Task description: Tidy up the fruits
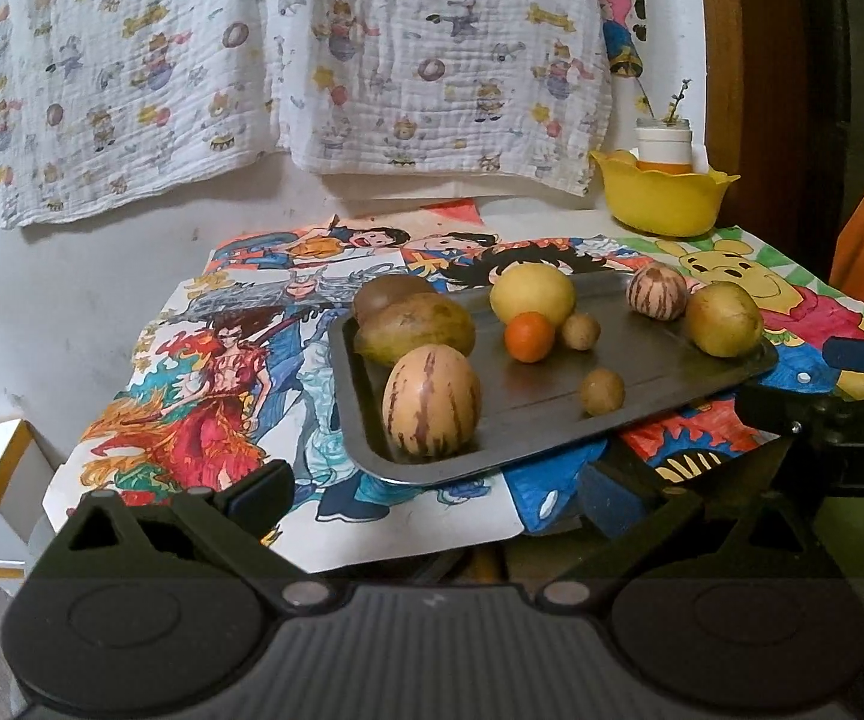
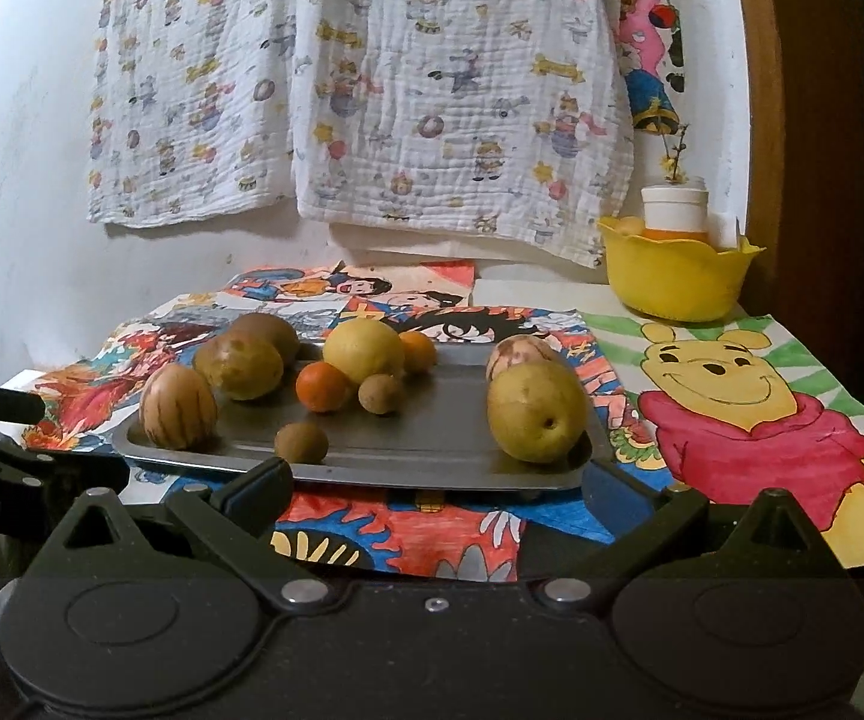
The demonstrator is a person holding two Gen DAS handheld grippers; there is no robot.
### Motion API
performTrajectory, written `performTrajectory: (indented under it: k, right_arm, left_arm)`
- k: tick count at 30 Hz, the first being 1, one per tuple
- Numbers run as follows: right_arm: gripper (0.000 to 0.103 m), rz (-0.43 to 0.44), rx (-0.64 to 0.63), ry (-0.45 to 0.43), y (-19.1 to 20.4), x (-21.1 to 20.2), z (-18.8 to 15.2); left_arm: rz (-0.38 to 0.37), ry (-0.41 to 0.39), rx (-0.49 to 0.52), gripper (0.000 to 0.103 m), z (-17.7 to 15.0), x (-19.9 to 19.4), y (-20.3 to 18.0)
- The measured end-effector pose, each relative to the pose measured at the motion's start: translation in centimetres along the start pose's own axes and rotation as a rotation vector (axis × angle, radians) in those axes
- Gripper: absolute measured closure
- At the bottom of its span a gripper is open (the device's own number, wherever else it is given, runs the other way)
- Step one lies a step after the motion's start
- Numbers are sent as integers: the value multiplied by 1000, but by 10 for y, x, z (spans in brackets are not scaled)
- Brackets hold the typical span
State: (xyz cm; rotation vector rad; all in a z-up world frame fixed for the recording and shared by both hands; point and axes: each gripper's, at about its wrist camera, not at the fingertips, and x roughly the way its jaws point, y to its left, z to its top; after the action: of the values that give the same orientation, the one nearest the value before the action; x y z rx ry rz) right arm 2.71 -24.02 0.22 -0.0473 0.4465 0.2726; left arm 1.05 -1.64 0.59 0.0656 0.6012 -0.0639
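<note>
1. Left wrist view: your left gripper (image 1: 432, 492) hangs spread and empty just short of the metal tray (image 1: 552, 414), clear of the fruit, likely so you can choose one. All the fruit you see lies on that tray. You can count nine here: two striped melons (image 1: 432, 401), two small brown round fruits (image 1: 602, 391), one orange (image 1: 529, 336), one yellow citrus (image 1: 532, 295), and three dull green-brown fruits (image 1: 724, 318).

2. Right wrist view: your right gripper (image 2: 432, 483) is also spread, pinching nothing, at the tray's near rim. A second orange (image 2: 420, 351) shows behind the citrus, making ten. The yellow bowl (image 2: 678, 276) stands well apart at the back and holds a jar, which may be why no fruit lies there.
</note>
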Motion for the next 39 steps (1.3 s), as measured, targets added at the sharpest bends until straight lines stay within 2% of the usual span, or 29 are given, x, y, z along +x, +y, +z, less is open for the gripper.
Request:
performTrajectory:
  k: [39]
  right_arm:
    - [1, -8, -12, 1, -2, 1, 1]
  left_arm:
    - [0, 3, -3, 0, 0, 1, 3]
